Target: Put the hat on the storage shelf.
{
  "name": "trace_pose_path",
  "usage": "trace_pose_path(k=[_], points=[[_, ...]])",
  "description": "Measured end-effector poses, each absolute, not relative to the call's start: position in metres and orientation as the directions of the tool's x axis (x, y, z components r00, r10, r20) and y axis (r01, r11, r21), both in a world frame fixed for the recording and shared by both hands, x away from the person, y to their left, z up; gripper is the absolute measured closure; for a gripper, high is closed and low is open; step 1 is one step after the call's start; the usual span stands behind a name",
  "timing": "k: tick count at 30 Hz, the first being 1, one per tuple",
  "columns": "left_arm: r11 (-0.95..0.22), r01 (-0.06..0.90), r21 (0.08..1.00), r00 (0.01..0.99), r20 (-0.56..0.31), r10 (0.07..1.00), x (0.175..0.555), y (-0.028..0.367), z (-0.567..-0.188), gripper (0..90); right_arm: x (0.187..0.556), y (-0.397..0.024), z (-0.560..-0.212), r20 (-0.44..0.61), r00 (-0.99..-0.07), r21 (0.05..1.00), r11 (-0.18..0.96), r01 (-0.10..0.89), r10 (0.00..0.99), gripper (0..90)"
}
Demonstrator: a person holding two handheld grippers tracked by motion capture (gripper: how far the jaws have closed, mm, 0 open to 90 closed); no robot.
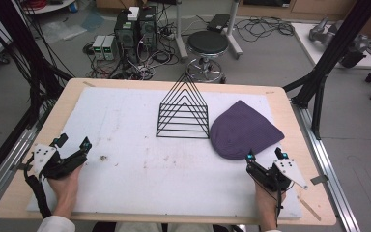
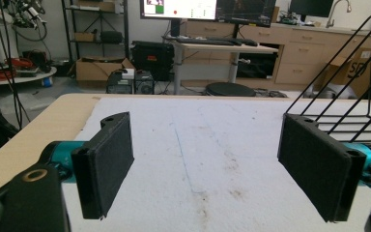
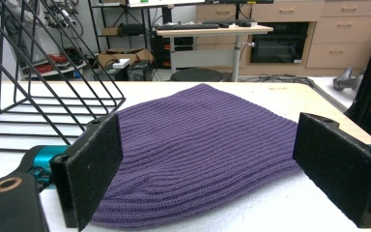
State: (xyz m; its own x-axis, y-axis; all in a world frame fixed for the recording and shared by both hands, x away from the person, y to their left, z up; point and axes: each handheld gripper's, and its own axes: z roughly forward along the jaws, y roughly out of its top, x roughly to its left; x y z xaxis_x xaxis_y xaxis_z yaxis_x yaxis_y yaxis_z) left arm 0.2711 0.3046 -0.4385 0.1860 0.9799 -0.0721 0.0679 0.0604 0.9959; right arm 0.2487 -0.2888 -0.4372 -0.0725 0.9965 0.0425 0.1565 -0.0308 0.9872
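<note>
A purple knit beanie [image 1: 244,129] lies flat on the white mat at the right, beside a black wire triangular rack [image 1: 183,111]. My right gripper [image 1: 265,154] is open just in front of the beanie's near edge; in the right gripper view the beanie [image 3: 207,145] spreads between and beyond the two black pads [image 3: 94,169], apart from them. My left gripper [image 1: 72,142] is open near the mat's left edge, over bare mat. In the left gripper view its pads [image 2: 104,162] stand wide apart and the rack [image 2: 352,96] rises at the right.
The white mat [image 1: 140,159] covers most of the wooden table [image 1: 53,116] and carries a few brown stains. Behind the table stand a black stool [image 1: 207,48], computer towers [image 1: 135,29] and cables on the floor. Black frame struts [image 1: 328,53] flank the table's right side.
</note>
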Motion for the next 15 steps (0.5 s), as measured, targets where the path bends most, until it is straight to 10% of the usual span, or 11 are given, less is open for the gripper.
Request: trace_pose_path(k=[15], points=[[0.075,0.062,0.995,0.180,-0.085,0.980,0.2702,0.3070,-0.4386,20.4,0.2452,-0.2982,-0.4375,0.098,-0.011,0.985,-0.096,0.147,0.995,9.6]])
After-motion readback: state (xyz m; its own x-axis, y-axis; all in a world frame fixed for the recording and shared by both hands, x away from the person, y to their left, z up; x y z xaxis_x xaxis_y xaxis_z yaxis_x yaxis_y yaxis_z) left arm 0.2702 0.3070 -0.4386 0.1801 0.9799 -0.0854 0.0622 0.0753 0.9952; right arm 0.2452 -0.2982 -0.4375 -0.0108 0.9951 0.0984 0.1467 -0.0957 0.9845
